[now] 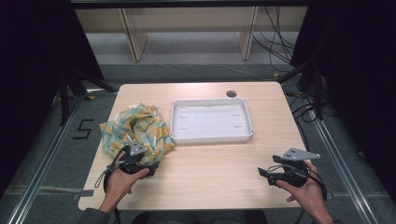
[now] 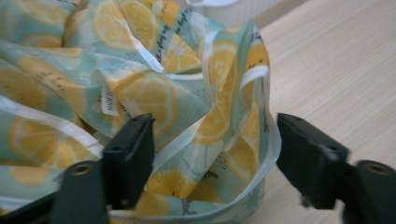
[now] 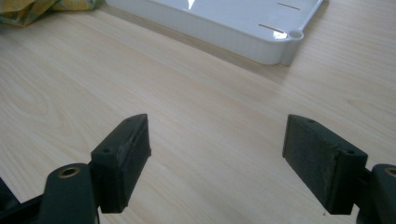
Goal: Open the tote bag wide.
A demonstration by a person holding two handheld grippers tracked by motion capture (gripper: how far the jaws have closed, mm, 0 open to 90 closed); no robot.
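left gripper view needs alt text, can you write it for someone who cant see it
Two open black jaws of the left gripper straddle a fold of crumpled lemon-print cloth, pale green with white trim. Light wooden table lies to the right, and the edge of a white tray sits at the top.

Cloth: we see a crumpled cloth [image 2: 140,93] with yellow lemon slices on pale green, with white edging, covering the left and middle of the picture.
Label: a small white tag [image 2: 110,100] is sewn on one fold; its print is too small to read.
Left gripper [image 2: 215,163]: both black jaws stand wide apart, with a fold of the cloth between them.
Tabletop [image 2: 336,70]: light wood, bare on the right side.
White object [image 2: 233,9]: at the top edge, behind the cloth; we cannot tell what it is.
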